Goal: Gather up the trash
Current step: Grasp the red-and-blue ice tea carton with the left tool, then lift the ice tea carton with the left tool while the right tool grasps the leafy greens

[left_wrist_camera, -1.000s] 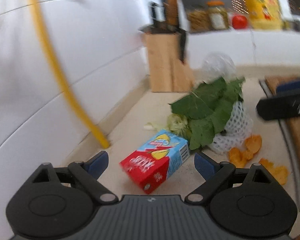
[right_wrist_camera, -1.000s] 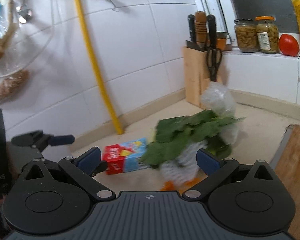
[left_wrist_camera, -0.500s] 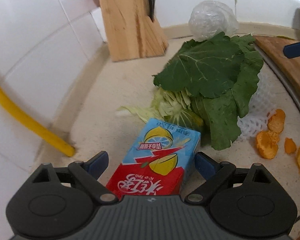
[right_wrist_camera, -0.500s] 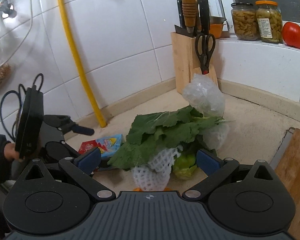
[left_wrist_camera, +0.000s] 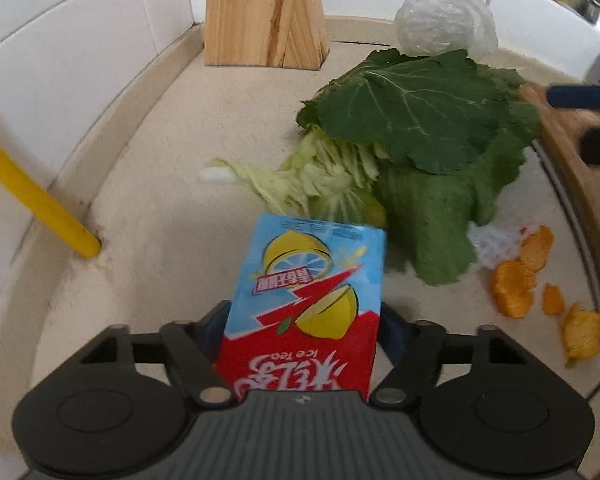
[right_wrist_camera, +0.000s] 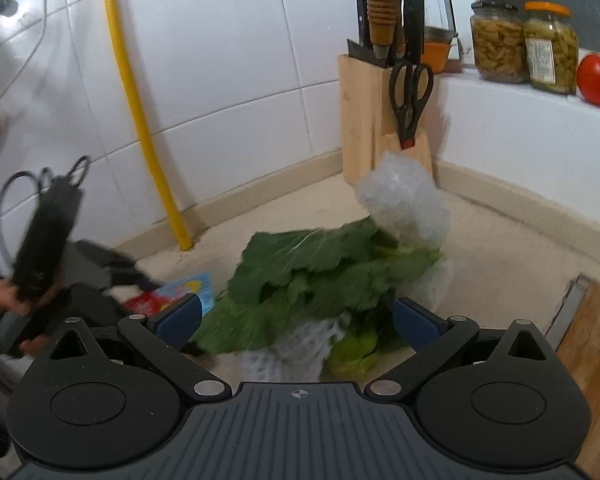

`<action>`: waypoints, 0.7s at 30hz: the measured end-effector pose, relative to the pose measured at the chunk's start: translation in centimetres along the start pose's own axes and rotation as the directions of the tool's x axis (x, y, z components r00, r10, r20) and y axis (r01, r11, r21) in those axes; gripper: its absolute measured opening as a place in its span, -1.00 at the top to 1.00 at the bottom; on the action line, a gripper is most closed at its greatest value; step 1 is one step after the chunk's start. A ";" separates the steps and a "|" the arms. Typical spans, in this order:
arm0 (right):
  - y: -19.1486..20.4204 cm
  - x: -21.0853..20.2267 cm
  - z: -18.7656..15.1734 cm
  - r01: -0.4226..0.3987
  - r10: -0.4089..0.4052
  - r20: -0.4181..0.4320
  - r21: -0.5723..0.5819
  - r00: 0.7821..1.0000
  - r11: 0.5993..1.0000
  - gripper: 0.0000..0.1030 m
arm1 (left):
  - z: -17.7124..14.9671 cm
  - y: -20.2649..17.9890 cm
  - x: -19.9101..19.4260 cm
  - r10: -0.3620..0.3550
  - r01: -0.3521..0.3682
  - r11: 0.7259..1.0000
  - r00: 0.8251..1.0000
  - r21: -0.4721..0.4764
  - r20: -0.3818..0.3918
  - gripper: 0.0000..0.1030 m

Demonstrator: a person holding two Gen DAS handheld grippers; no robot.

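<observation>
A red and blue ice tea carton [left_wrist_camera: 304, 292] lies on the beige counter between the fingers of my left gripper [left_wrist_camera: 304, 320]. Its jaws are closing and both pads sit against the carton's long sides. From the right wrist view the carton [right_wrist_camera: 184, 292] shows at the left, with the left gripper [right_wrist_camera: 112, 276] blurred over it. My right gripper [right_wrist_camera: 298, 318] is open, low over a heap of green leaves [right_wrist_camera: 320, 268] and a white foam net [right_wrist_camera: 296, 348]. Pale cabbage scraps [left_wrist_camera: 316, 176], orange peels [left_wrist_camera: 516, 284] and a crumpled clear plastic bag [left_wrist_camera: 444, 20] lie around the heap.
A wooden knife block [right_wrist_camera: 364, 120] with scissors stands in the back corner. A yellow pipe [right_wrist_camera: 140, 112] runs down the tiled wall to the counter. A wooden cutting board [right_wrist_camera: 596, 340] lies at the right. Jars [right_wrist_camera: 524, 52] and a tomato [right_wrist_camera: 598, 80] sit on the ledge.
My left gripper tipped down and came over the carton, and its fingers drew in onto the carton's sides. The right gripper slid closer to the leaf heap.
</observation>
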State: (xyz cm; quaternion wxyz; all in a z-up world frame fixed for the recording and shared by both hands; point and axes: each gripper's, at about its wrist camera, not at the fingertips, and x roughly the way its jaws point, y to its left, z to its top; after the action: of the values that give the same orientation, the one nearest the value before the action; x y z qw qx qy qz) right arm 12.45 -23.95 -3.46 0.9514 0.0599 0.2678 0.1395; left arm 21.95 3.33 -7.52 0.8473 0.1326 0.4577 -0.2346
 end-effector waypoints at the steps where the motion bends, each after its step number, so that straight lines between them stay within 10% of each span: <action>1: -0.2 0.0 0.3 0.009 -0.009 0.007 -0.007 1.000 1.000 -1.00 | -0.5 -0.5 -0.3 -0.001 0.001 1.000 1.000 -0.008 0.002 -0.22; 12: -1.3 1.1 3.4 0.035 -0.035 0.004 -0.023 0.999 0.999 -0.99 | -3.6 -2.4 -4.2 -0.002 0.023 0.980 0.994 -0.195 0.107 -0.18; 21: 0.3 -2.0 -1.3 0.001 -0.005 -0.095 -0.044 0.995 0.999 -0.86 | -6.1 -3.6 -7.2 -0.007 0.064 0.954 0.981 -0.294 0.192 -0.18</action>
State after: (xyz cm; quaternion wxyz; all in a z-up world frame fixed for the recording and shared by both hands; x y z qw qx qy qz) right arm 10.05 -24.17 -3.54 0.9388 0.0318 0.3100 0.1467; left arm 12.30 4.89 -4.89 0.8926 -0.0281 0.4081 -0.1896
